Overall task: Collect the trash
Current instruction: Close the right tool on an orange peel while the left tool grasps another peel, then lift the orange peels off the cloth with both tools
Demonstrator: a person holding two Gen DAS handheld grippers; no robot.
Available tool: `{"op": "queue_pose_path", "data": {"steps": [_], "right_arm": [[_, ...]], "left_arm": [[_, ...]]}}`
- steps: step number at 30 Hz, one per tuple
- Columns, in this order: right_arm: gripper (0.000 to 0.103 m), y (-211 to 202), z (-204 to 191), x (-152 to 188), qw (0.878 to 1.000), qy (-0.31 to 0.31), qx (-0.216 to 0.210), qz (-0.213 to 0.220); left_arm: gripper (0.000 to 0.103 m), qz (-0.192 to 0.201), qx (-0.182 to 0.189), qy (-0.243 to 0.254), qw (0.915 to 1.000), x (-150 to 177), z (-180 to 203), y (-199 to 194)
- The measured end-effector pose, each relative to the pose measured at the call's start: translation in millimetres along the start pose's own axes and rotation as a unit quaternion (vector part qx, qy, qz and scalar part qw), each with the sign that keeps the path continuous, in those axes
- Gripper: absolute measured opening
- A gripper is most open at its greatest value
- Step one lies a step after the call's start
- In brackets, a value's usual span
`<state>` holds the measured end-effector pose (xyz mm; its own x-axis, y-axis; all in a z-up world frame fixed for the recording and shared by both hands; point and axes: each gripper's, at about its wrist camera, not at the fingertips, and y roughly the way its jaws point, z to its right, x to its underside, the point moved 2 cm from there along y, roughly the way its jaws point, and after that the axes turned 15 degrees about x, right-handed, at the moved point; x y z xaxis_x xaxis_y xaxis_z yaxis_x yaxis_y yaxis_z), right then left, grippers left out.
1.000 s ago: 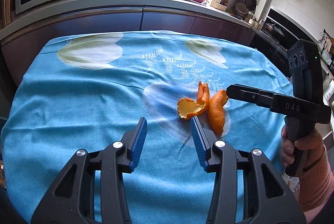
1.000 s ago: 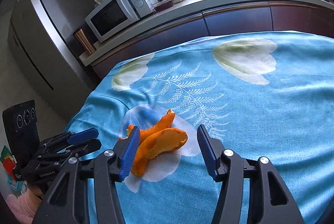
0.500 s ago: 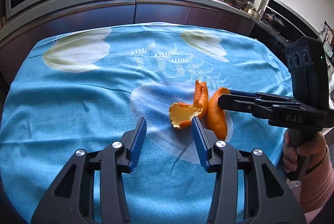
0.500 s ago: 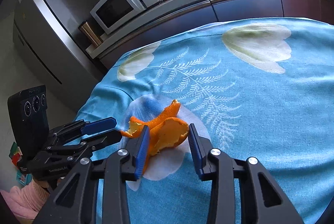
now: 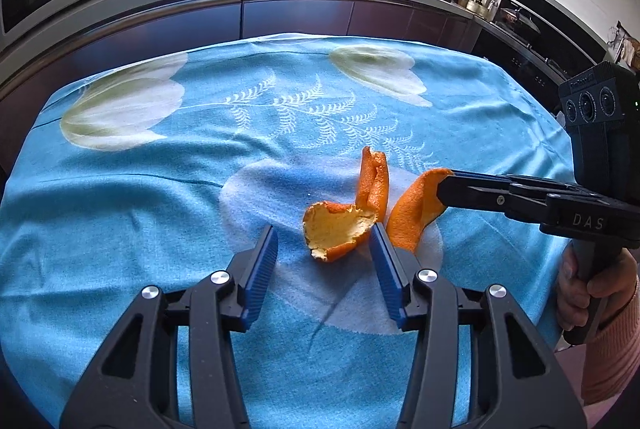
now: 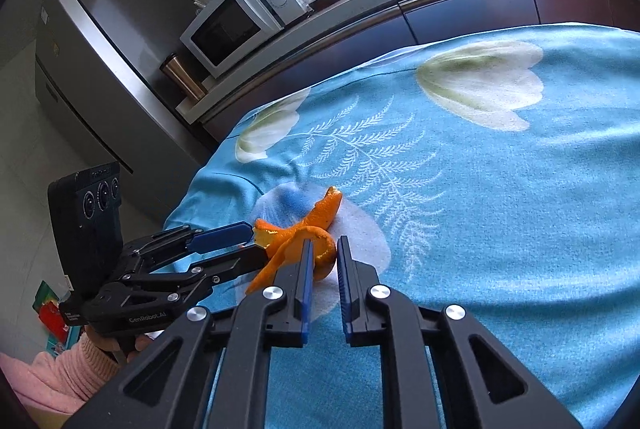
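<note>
Two pieces of orange peel lie on a white flower print of the blue tablecloth [image 5: 160, 229]. The curled peel [image 5: 414, 213] [image 6: 318, 253] sits between the pads of my right gripper [image 6: 325, 244] [image 5: 442, 185], whose jaws are closing and press on it; its gripped end is tipped up off the cloth. The cupped peel with an upright strip [image 5: 340, 225] [image 6: 326, 209] lies just ahead of my left gripper [image 5: 324, 235] [image 6: 250, 244]. That gripper's jaws are opening slightly and nothing is held; its right pad stands beside the cup's edge.
The table's far edge runs along dark cabinets [image 5: 296, 17] under a counter with a microwave [image 6: 236, 25]. A steel fridge [image 6: 100, 41] stands past the left corner. A hand in a pink sleeve [image 5: 600, 309] holds the right gripper's handle at the table's right edge.
The right gripper's jaws have narrowed onto the curled peel and tipped its end up. My left gripper has moved forward, closer to the cupped peel.
</note>
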<state>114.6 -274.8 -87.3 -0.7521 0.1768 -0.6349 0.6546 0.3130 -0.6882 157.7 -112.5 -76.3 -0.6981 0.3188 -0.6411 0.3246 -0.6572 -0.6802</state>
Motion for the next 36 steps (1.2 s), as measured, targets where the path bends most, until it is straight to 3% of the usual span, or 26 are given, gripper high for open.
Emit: {"op": "queue_pose_path", "data": {"steps": [2,9,12,18,19,20,24,27,31,35,36], "right_arm": [[0.039,-0.8,1.6,0.0,1.0,0.004,-0.005,0.001],[0.051,6.8,-3.0,-6.5,1.0,0.0,0.0,-0.008],[0.051,13.1,-11.0,-5.4,1.0,-0.02,0.009,-0.016],[0.028,12.2,-12.0,-0.4,0.999,-0.031,0.005,-0.02],[0.027,10.9,-10.6,0.0,0.999,-0.031,0.006,-0.018],[0.024,9.9,-8.9,0.5,0.999,-0.03,0.005,-0.018],[0.014,6.1,-4.0,1.1,1.0,-0.025,0.0,-0.014],[0.013,3.1,0.2,0.8,1.0,-0.017,0.0,-0.008],[0.013,0.5,3.5,0.7,1.0,-0.008,-0.002,-0.004],[0.013,-1.5,4.7,0.8,1.0,-0.005,-0.002,0.001],[0.013,-2.3,5.3,0.7,1.0,-0.004,-0.002,0.003]], "left_arm": [[0.046,-0.003,-0.001,0.006,1.0,-0.6,1.7,1.9],[0.036,-0.008,0.003,0.013,0.9999,-2.3,3.4,5.9],[0.033,-0.009,0.003,0.014,0.9999,-2.8,3.8,6.5],[0.033,-0.006,0.005,0.009,0.9999,-3.5,3.0,5.7],[0.042,-0.007,0.003,0.007,0.9999,-3.7,2.1,5.7],[0.044,-0.006,0.003,0.006,1.0,-4.0,1.6,5.8],[0.045,-0.007,0.003,0.01,0.9999,-6.5,1.9,7.3],[0.042,-0.008,0.006,0.015,0.9998,-8.5,3.2,10.0],[0.029,-0.004,0.007,0.017,0.9998,-9.7,4.2,10.5],[0.004,-0.003,0.012,0.013,0.9998,-8.1,4.0,8.9],[0.004,-0.005,0.013,0.013,0.9998,-6.8,4.5,8.9]]}}
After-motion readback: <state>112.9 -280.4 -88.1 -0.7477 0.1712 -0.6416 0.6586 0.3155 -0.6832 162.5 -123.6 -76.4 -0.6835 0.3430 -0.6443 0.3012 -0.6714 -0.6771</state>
